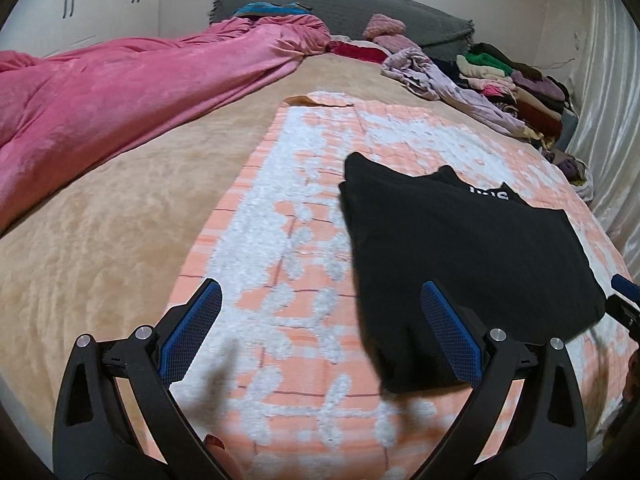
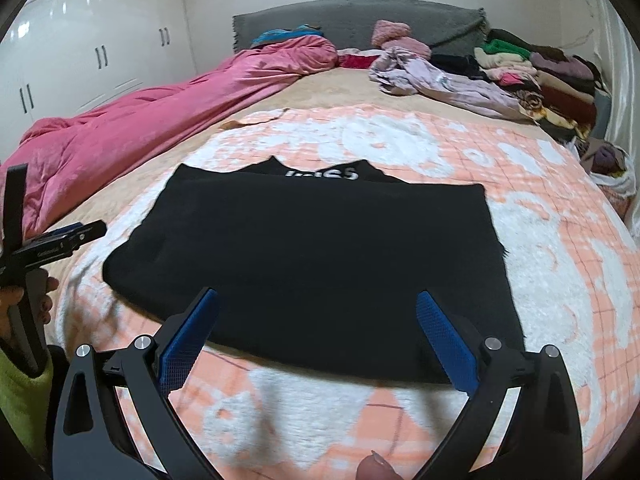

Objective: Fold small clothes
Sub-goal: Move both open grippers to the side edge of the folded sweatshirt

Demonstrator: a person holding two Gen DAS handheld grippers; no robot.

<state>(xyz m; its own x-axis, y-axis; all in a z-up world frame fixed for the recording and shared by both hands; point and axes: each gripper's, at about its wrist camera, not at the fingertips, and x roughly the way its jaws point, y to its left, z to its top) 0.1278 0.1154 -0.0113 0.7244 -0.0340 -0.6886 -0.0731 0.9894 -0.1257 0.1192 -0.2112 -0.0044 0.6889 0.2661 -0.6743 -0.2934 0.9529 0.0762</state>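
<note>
A black garment (image 2: 312, 252) with white lettering lies folded flat on the orange-and-white quilt (image 2: 560, 264). It also shows in the left wrist view (image 1: 460, 248), to the right. My left gripper (image 1: 320, 292) is open and empty, above the quilt at the garment's near left corner. It shows at the left edge of the right wrist view (image 2: 86, 232). My right gripper (image 2: 318, 300) is open and empty, just above the garment's near edge. Its tip shows at the right edge of the left wrist view (image 1: 624, 288).
A pink duvet (image 1: 100, 108) lies along the left of the bed. A pile of clothes (image 2: 532, 76) is heaped at the far right by the grey headboard (image 2: 360, 20). White wardrobes (image 2: 92, 48) stand to the left, a curtain (image 1: 608, 92) to the right.
</note>
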